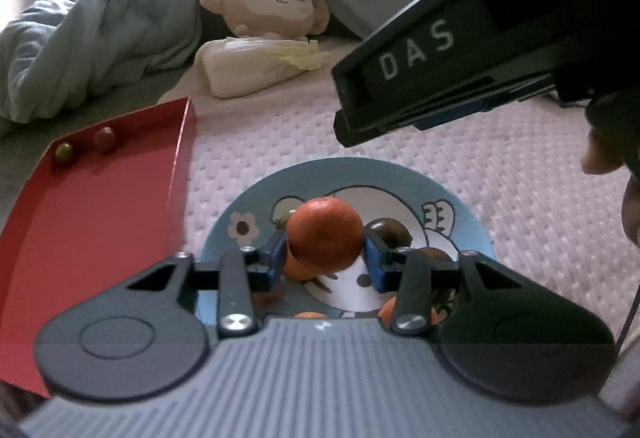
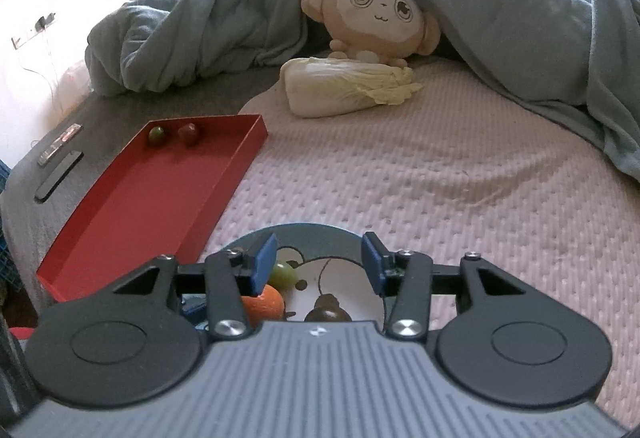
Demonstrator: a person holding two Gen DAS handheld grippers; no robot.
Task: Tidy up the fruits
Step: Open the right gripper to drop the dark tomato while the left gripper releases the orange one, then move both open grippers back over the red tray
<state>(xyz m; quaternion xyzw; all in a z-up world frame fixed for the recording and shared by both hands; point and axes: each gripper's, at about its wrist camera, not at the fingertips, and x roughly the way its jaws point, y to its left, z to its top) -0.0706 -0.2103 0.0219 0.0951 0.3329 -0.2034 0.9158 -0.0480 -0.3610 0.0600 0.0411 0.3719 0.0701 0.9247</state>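
Observation:
My left gripper is shut on an orange tangerine and holds it just above a blue cartoon plate. The plate holds more orange fruit and a dark fruit, partly hidden by the fingers. My right gripper is open and empty above the same plate, over a green fruit, an orange one and a dark one. A red tray at the left, also in the right wrist view, holds a green fruit and a red fruit at its far end.
The right gripper's black body hangs over the plate's far right. A plush monkey, a napa cabbage and a crumpled blue duvet lie at the back of the bed. Two flat objects lie left of the tray.

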